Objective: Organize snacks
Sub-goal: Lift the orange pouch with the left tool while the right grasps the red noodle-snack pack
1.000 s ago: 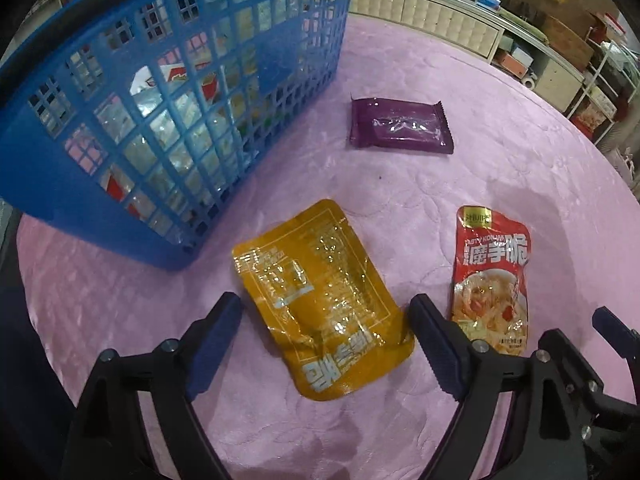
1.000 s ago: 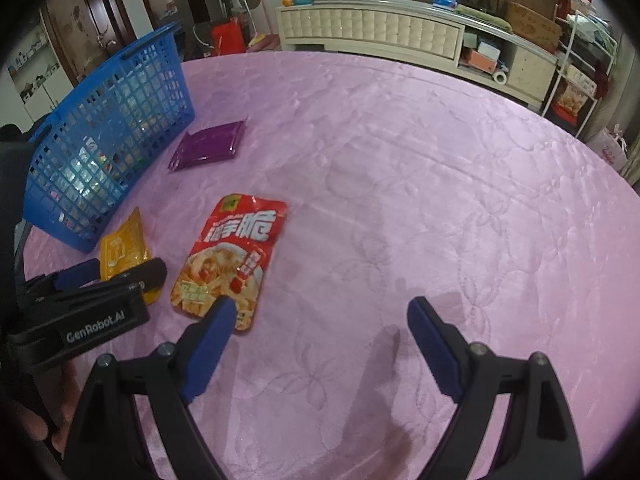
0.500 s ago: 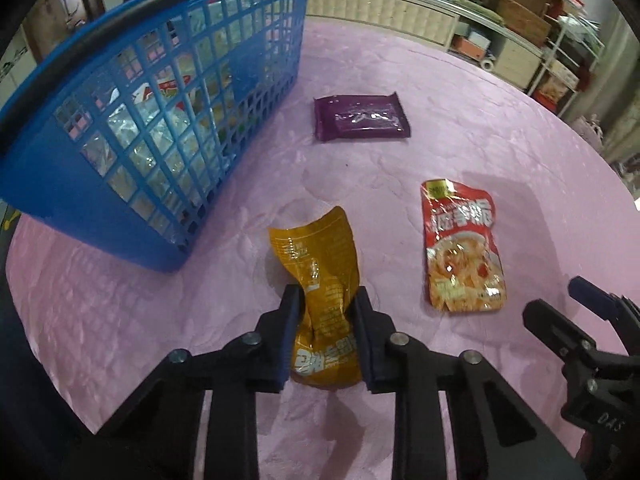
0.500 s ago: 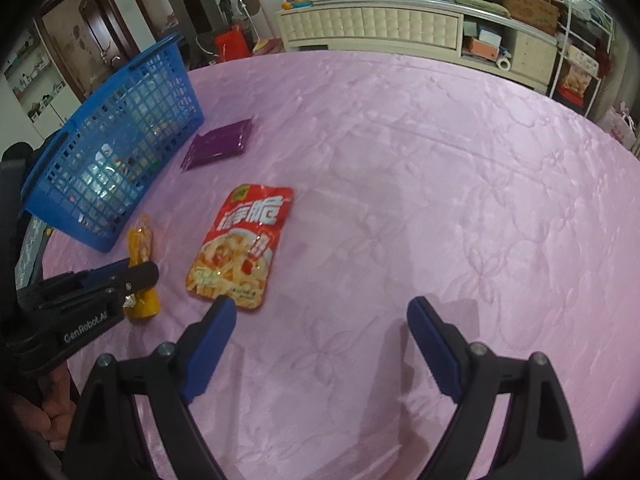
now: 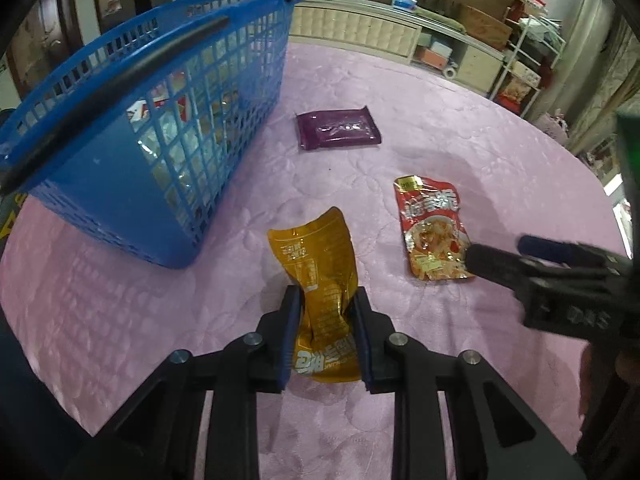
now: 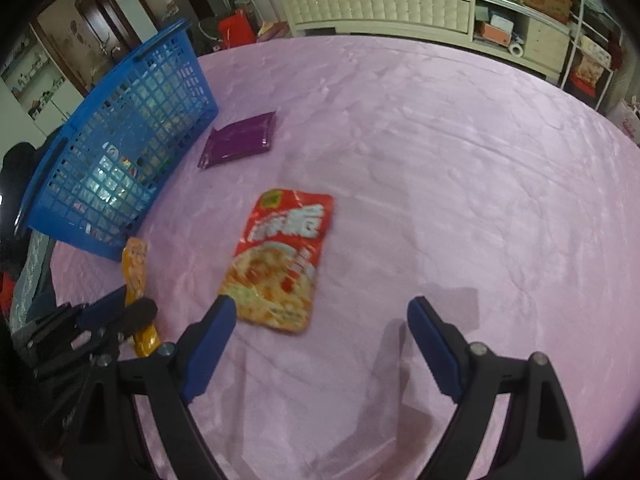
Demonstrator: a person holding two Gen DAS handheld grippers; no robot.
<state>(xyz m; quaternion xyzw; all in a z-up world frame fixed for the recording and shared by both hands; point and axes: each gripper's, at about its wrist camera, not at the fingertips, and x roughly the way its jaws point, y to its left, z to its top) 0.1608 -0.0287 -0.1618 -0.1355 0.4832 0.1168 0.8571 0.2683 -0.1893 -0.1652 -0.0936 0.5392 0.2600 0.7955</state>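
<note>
Clamped between the blue pads of the left gripper (image 5: pixel 325 334) is a yellow snack pouch (image 5: pixel 320 280), pinched across its lower half so the foil crumples and its top end stands up off the pink tablecloth (image 5: pixel 460 152). From the right wrist view the same pouch (image 6: pixel 136 268) shows edge-on in that gripper (image 6: pixel 132 312), just in front of the near corner of the blue basket (image 6: pixel 120 152).

Over on the other side, the right gripper (image 6: pixel 322 320) hangs with its jaws spread wide and nothing between them, low over the cloth; its left pad sits just beside the bottom edge of a red snack packet (image 6: pixel 284 260). That red packet (image 5: pixel 434 228) lies flat, face up, to the right of the yellow pouch and apart from it.

Farther back, a purple packet (image 5: pixel 338 130) rests flat near the basket's far end. The basket (image 5: pixel 132 132) stands on the cloth at the left, with several wrapped packets visible through its mesh wall. Behind the table runs a long cream cabinet (image 6: pixel 380 8).
</note>
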